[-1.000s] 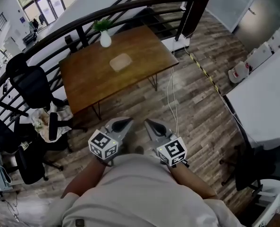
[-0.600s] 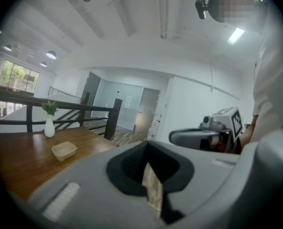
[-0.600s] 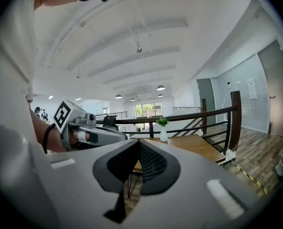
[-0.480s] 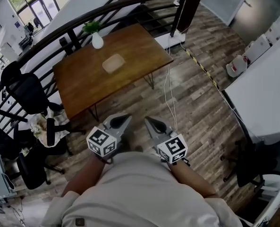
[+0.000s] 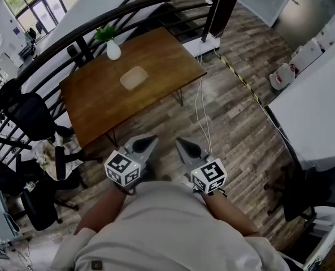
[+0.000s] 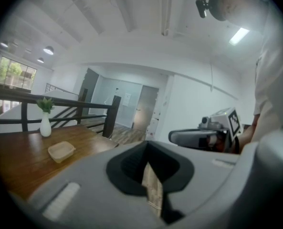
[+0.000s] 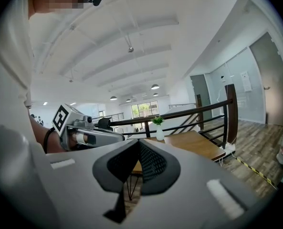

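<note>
Grippers first: left gripper (image 5: 146,143) and right gripper (image 5: 184,147) are both held close to the person's chest. They sit side by side w/ a small gap btwn them, tips pointing fwd and angled slightly toward each other. From my end, the left gripper view shows its jaws closed tip to tip w/ nothing pinched btwn them (only a sliver of wood floor (image 5: 229,123) shows through the slit lower down). Right gripper view reads the same: jaws together, empty. Neither touches anything; both hang over the floor.

Nearest furniture is the brown wooden table (image 5: 99,103), ahead of the grippers and a bit to the left, well apart from both. Approx. mid-table lies a shallow beige dish (image 5: 133,78). At the far edge stands a white vase (image 5: 113,51) w/ a green plant, upright and apart from the dish. A dark curved railing (image 5: 127,10) runs just behind the table's far side. Black office chair (image 5: 29,109) sits off the table's left end. White cable (image 5: 201,112) trails across the floor past the table's right end. In each gripper view the other gripper shows alongside, w/ its marker cube in sight.
</note>
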